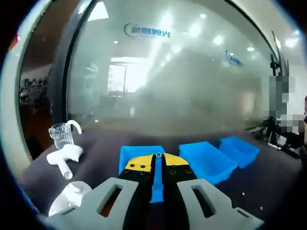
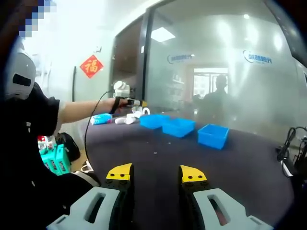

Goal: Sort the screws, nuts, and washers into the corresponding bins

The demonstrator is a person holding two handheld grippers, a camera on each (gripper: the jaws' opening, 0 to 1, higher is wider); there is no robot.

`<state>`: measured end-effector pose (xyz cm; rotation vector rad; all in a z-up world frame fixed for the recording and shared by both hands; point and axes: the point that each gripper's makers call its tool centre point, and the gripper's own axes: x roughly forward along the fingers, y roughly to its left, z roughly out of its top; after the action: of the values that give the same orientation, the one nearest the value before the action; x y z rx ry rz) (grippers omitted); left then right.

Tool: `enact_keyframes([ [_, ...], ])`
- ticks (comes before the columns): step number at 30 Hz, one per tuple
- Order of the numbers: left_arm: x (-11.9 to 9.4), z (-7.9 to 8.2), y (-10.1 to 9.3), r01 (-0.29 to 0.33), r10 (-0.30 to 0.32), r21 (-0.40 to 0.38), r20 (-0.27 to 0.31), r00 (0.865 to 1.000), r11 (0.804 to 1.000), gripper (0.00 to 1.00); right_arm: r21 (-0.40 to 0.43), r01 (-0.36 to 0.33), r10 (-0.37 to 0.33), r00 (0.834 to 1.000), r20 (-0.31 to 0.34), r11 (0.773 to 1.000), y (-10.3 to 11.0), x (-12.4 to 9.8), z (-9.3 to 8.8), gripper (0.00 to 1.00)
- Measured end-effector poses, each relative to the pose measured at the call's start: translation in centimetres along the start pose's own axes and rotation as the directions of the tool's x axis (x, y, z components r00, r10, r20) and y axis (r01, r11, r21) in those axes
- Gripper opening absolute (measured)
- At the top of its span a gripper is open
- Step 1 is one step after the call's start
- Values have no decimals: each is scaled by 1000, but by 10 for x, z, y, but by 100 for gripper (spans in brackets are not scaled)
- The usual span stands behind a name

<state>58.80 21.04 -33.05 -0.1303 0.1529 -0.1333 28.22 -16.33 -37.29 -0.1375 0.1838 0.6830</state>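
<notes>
Three bins point(image 1: 206, 160) sit in a row on the table point(image 1: 268, 187).

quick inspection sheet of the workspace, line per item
surface: dark table, a few small specks on it
job's things: three blue bins in a row; small ring-shaped part at the left gripper's tips
clutter: clear measuring cup, white objects at the table's end
grippers: left gripper shut on the ring-shaped part, over a bin; right gripper open, empty
cables: black cables at the table edge
surroundings: frosted glass wall, red wall decoration
</notes>
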Motion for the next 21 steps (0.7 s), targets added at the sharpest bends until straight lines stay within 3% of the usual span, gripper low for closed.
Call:
enact_keyframes([
  [1,3,0,1,-6,6,-12,-1,1000,1000,1,0,1,-1,1000,0,1000,0,0,0,33],
  [5,15,-1,4,-39,40,66,-9,999,997,1,-1,3,-3,1000,-5,1000,-1,-1,-1,33],
  [13,20,-8,2,-51,54,90,-32,998,995,1,0,4,-4,1000,-6,1000,-2,-2,-1,33],
  [15,19,-8,2,-56,59,94,-30,998,994,5,0,4,-4,1000,-5,1000,-2,-3,-1,33],
  [18,13,-8,1,-51,55,98,-31,998,994,20,0,6,-6,1000,-4,1000,-2,-3,-1,33],
  [21,7,-10,-2,-30,35,91,-44,998,995,20,0,3,-3,1000,-2,1000,-1,-3,-1,33],
])
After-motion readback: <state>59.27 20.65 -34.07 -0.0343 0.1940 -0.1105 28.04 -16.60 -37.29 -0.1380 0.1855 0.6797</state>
